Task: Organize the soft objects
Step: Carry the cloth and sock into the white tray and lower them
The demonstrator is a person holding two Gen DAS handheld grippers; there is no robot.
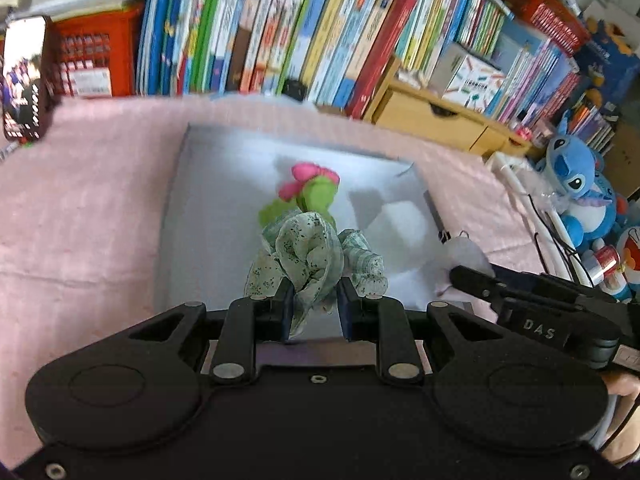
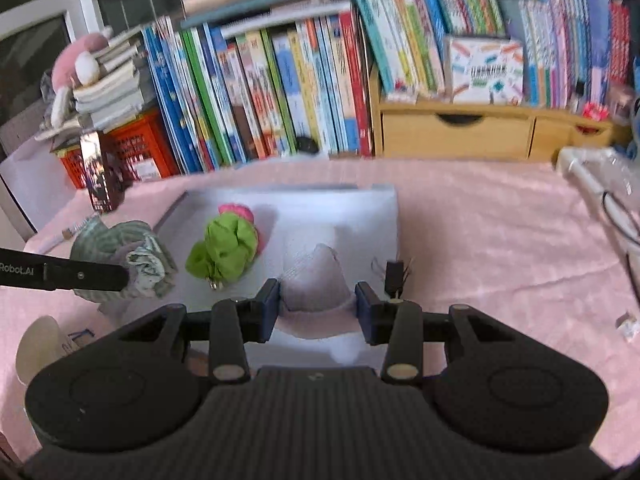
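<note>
Both grippers carry soft items over the tray.
Left gripper (image 1: 314, 306) pinches a speckled scrunchie (image 1: 308, 256) above the grey tray (image 2: 384, 208), beside the green scrunchie (image 2: 226, 246); at 3 o'clock, right gripper (image 2: 316, 306) clamps a grey pouch (image 2: 314, 280), likely for stowing there.

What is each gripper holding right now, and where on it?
Left gripper: pale green speckled fabric scrunchie, pinched at its near edge. Right gripper: soft grey-white plush piece, clamped across its near end.

Speckled pale-green scrunchie (image 1: 308, 252), bright green-and-pink scrunchie (image 1: 310, 192), pink cloth (image 1: 92, 208)
</note>
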